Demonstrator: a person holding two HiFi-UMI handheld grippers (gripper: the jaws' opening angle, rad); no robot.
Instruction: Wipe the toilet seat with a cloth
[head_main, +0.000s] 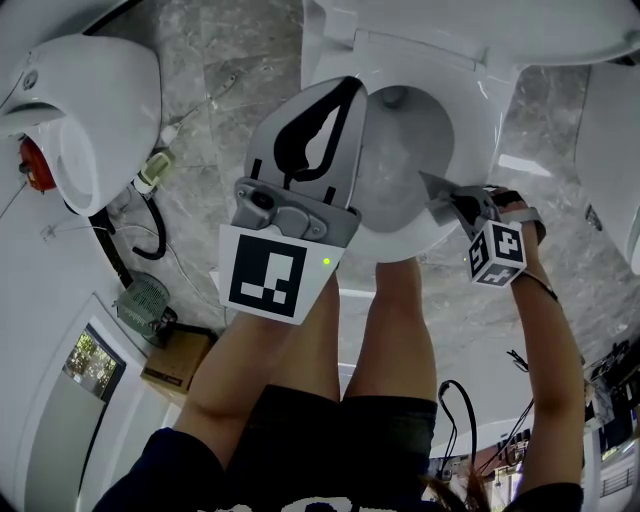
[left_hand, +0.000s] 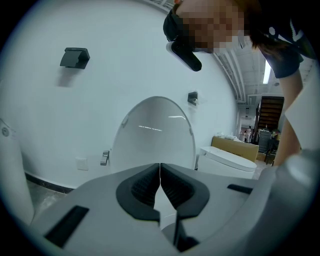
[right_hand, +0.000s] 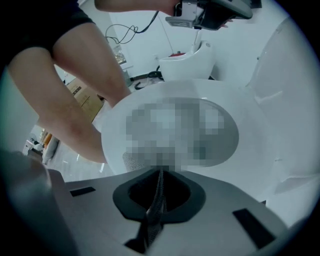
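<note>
Closest to the lens looms the left gripper (head_main: 345, 92), marker cube up. Its jaws are pressed together on nothing, and it hangs above the bowl, aimed at the raised lid (left_hand: 155, 135). The work sits with the right gripper (right_hand: 159, 176): its jaws are clamped on a thin fold of grey cloth (right_hand: 156, 202), which runs out between the pads and spreads as a small flap onto the front right part of the toilet seat (head_main: 478, 120).

That cloth looks light, limp and coarsely woven (a mesh-like weave shows between the pads), so I judge it has no push of its own. It will go where the jaws drag it and may bunch or trail. The hold on a narrow fold leaves little fabric under the tips, and a grip on a thicker wad would likely press flatter. The seat reads as hard, glossy and slick, so the cloth should slide easily but will want steady downward pressure to do any good.

By its look, the seat is a plain white oval ring lying down on the bowl, smooth, with no marks that I can pick out
</note>
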